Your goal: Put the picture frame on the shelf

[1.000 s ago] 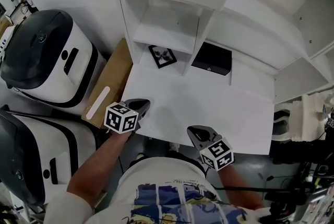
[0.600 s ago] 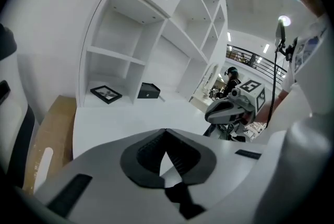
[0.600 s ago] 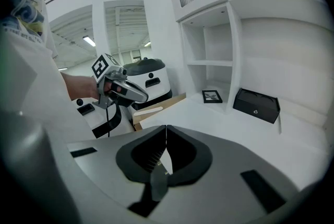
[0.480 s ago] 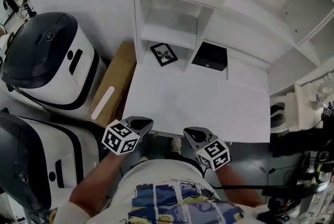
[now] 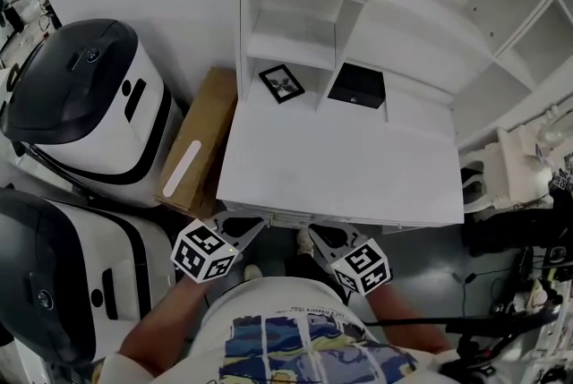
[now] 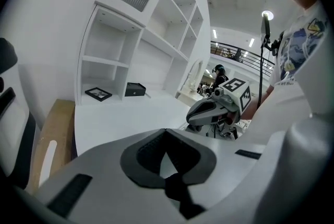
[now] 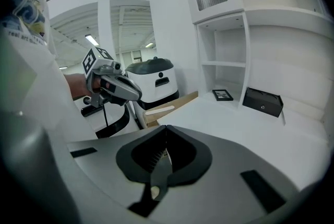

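The black picture frame [image 5: 281,83] lies flat in the lowest left compartment of the white shelf unit [image 5: 288,46] at the back of the white desk [image 5: 340,167]. It also shows far off in the left gripper view [image 6: 98,94] and the right gripper view [image 7: 223,95]. My left gripper [image 5: 253,223] and right gripper [image 5: 309,233] hover side by side at the desk's near edge, far from the frame. Both are shut and hold nothing. In their own views the left jaws [image 6: 166,131] and the right jaws [image 7: 166,129] meet at the tips.
A black box [image 5: 356,87] sits on the desk under the shelf, right of the frame. A flat cardboard box [image 5: 197,154] leans along the desk's left side, beside two big white-and-black machines [image 5: 81,96] [image 5: 63,275]. Cables and clutter fill the floor at right [image 5: 528,185].
Both grippers have drawn back over the desk toward the person's body and now sit at its near edge. The frame has stayed in its compartment.
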`<action>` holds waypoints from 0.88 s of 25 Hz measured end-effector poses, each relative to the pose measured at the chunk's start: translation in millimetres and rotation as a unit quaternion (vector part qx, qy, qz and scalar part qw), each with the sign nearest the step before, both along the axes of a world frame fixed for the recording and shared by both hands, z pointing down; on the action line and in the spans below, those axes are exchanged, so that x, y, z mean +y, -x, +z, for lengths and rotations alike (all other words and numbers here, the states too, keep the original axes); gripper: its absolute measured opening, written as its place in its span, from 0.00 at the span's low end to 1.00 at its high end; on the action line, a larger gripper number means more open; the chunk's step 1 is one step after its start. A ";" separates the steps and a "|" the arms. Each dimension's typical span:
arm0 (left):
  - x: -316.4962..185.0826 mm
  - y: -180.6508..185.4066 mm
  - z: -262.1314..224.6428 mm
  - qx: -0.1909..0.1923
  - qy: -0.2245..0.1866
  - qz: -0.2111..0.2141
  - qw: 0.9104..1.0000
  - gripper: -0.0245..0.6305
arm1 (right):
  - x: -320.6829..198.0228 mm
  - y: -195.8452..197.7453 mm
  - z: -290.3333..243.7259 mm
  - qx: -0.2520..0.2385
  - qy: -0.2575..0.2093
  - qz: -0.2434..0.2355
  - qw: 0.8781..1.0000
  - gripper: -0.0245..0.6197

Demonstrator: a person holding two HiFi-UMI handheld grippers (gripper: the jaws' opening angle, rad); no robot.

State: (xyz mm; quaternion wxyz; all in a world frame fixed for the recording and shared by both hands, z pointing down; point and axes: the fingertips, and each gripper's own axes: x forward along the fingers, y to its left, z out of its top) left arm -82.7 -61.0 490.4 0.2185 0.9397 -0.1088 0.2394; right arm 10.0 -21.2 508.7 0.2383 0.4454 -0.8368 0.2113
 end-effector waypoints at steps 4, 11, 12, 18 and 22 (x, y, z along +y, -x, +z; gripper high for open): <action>16.6 7.4 -1.2 0.004 -0.003 0.005 1.000 0.06 | 16.0 9.3 1.4 0.000 0.001 0.004 1.000 0.08; 27.6 20.3 -3.7 0.002 -0.011 0.016 1.000 0.06 | 27.0 24.8 3.2 0.005 0.001 0.005 1.000 0.08; 28.4 22.0 -3.7 0.002 -0.011 0.016 1.000 0.06 | 27.6 27.1 3.1 0.005 0.001 0.004 1.000 0.08; 29.9 32.4 -5.5 0.002 -0.020 0.011 1.000 0.06 | 26.7 39.6 4.8 0.007 0.001 -0.005 1.000 0.08; 30.8 38.9 -5.5 0.000 -0.022 0.004 1.000 0.06 | 24.7 46.7 4.8 0.008 0.000 -0.015 1.000 0.08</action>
